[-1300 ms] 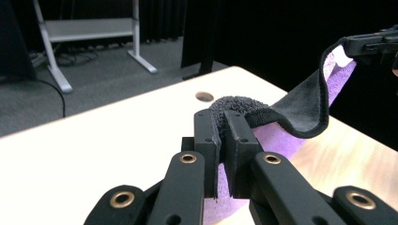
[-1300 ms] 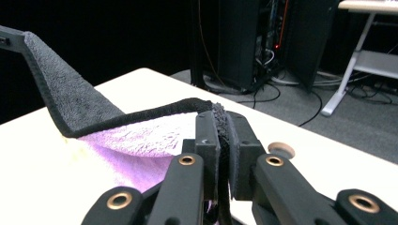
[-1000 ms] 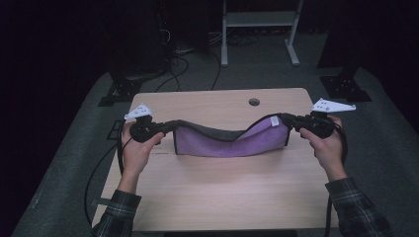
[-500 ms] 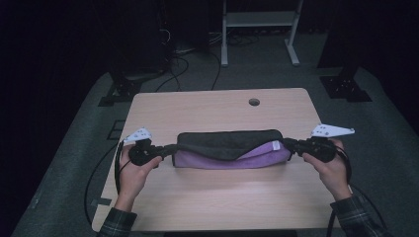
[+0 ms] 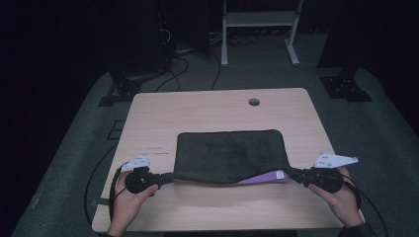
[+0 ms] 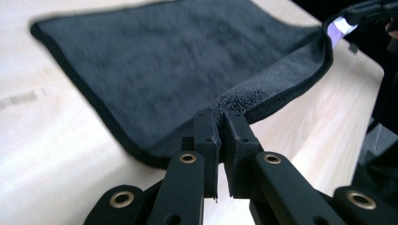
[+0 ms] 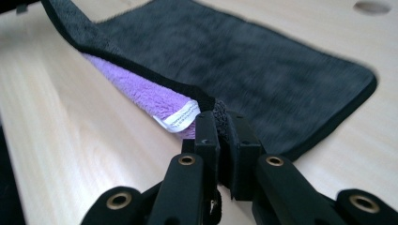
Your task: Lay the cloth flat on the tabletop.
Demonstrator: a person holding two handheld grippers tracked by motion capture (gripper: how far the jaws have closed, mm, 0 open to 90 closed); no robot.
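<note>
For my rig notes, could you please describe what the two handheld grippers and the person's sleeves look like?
Both the left gripper and the right gripper are black, each with a pale three-cornered plate on top and a dark cable trailing off. Up close, the left gripper's fingers are flat, black, rectangular pads on arms with brass-coloured rivets; the right gripper's fingers match. A dark sleeve shows at the right wrist.

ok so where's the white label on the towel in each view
High view: white label at the towel's near edge, close to the right gripper.
Left gripper view: label far top right.
Right gripper view: label centre, left of the jaws.
Shared landmark: the purple underside.
</note>
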